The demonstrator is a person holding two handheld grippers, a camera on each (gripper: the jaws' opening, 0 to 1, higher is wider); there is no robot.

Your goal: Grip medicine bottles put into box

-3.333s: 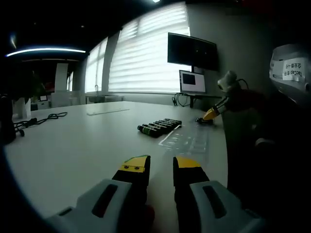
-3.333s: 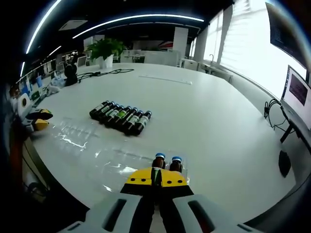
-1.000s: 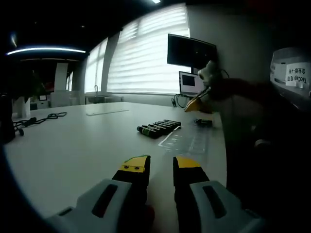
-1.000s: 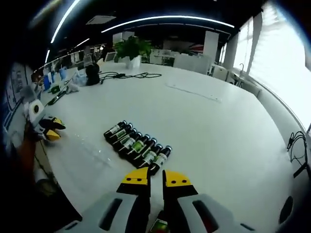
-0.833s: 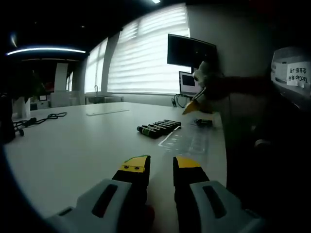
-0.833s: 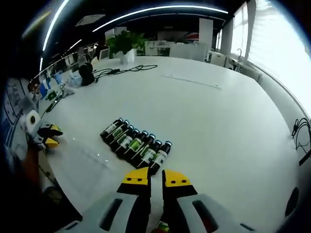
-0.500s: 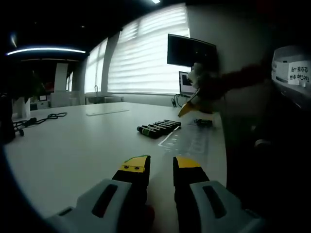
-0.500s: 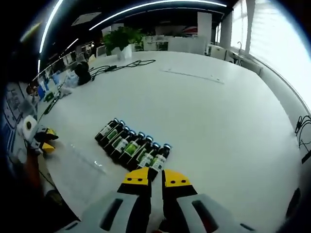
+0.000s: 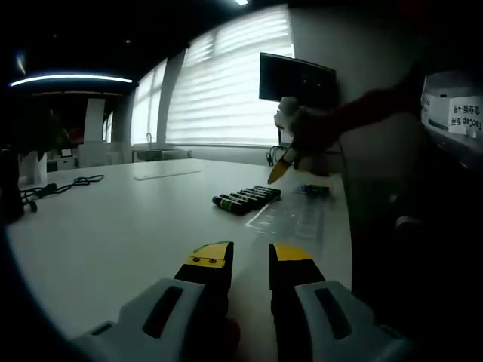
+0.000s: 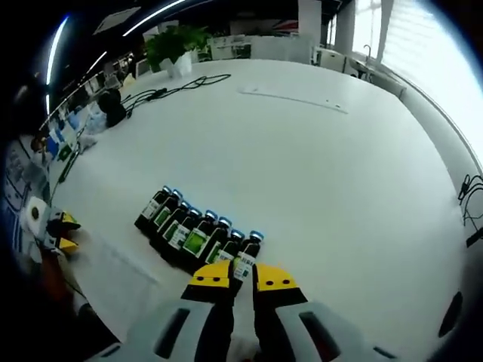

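In the right gripper view, the right gripper point(image 10: 242, 277) hangs at the lower centre over a row of medicine bottles point(image 10: 198, 237) lying side by side on the white worktop point(image 10: 317, 173); its jaws stand narrowly apart, tips at the end bottle point(image 10: 247, 260), holding nothing; the left gripper point(image 10: 62, 232) sits small at the left edge. In the left gripper view, the left gripper point(image 9: 249, 261) is at the bottom centre, jaws apart and empty; the bottles point(image 9: 247, 199) lie mid-frame; the right gripper point(image 9: 278, 170) is above them.
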